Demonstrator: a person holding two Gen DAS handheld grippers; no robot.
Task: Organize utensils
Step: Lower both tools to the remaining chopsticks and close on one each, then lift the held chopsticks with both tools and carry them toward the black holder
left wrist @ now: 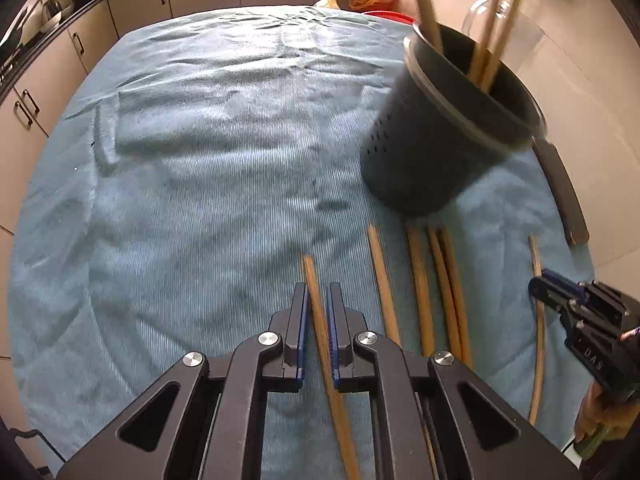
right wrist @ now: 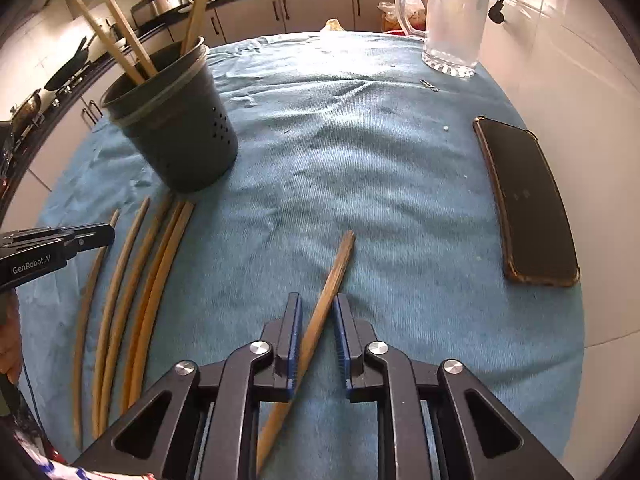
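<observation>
Several wooden chopsticks lie on a blue cloth. A dark perforated utensil holder (left wrist: 436, 136) (right wrist: 176, 120) stands on the cloth with a few chopsticks (left wrist: 492, 20) (right wrist: 120, 40) standing in it. My left gripper (left wrist: 317, 294) straddles one lying chopstick (left wrist: 320, 320), jaws narrowly apart on either side of it. My right gripper (right wrist: 316, 304) straddles another chopstick (right wrist: 328, 280), its jaws apart with the stick slanting between them. Other loose chopsticks (left wrist: 436, 288) (right wrist: 136, 288) lie in a row in front of the holder.
A black phone (right wrist: 524, 200) (left wrist: 560, 188) lies at the cloth's right edge by the white wall. A glass mug (right wrist: 452, 16) stands at the far right. Kitchen cabinets and a counter with pots run along the back and left.
</observation>
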